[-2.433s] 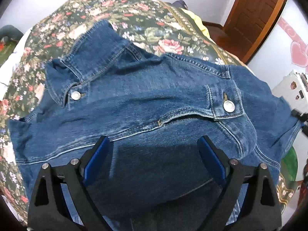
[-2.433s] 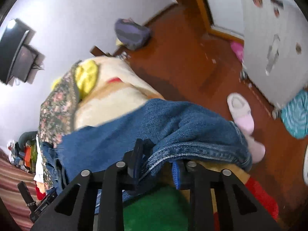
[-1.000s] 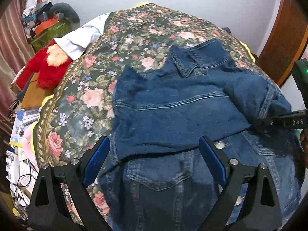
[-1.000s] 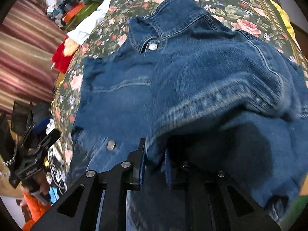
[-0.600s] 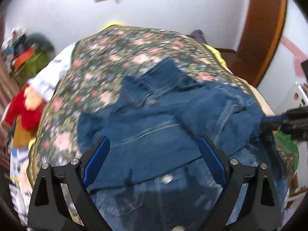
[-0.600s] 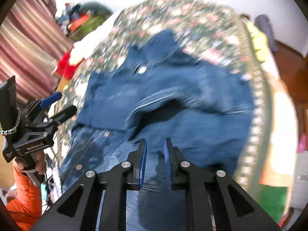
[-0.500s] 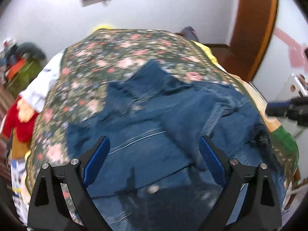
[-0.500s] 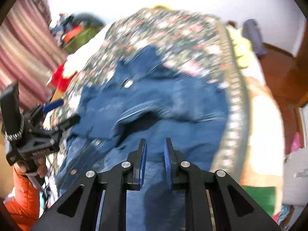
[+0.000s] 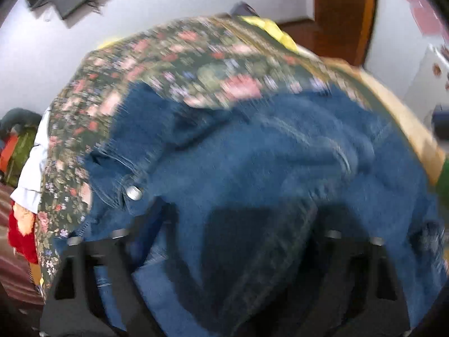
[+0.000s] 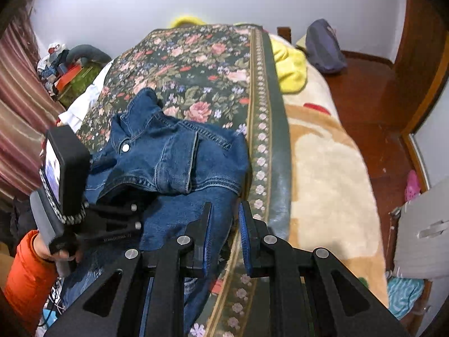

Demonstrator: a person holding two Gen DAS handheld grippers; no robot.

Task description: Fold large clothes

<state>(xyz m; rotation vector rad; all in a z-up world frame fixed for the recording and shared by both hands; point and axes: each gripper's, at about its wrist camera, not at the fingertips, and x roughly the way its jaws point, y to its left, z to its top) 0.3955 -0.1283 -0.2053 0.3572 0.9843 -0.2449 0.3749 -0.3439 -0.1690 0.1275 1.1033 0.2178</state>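
A blue denim jacket (image 10: 174, 157) lies bunched on the floral bedspread (image 10: 196, 64), collar toward the far side. It fills the blurred left wrist view (image 9: 252, 168). My left gripper (image 9: 241, 224) is wide open, low over the jacket's near part, its fingers partly hidden in the denim; it also shows at the left of the right wrist view (image 10: 134, 216). My right gripper (image 10: 224, 219) hangs above the jacket's right edge, jaws a narrow gap apart and empty.
A cream blanket (image 10: 331, 168) and a yellow cloth (image 10: 289, 67) lie on the bed's right side. A grey bag (image 10: 322, 47) sits on the wooden floor. Clutter (image 10: 67, 73) and a striped curtain (image 10: 16, 118) are at the left.
My right gripper let go of the jacket sleeve and pulled back and up. My left gripper moved down close onto the jacket.
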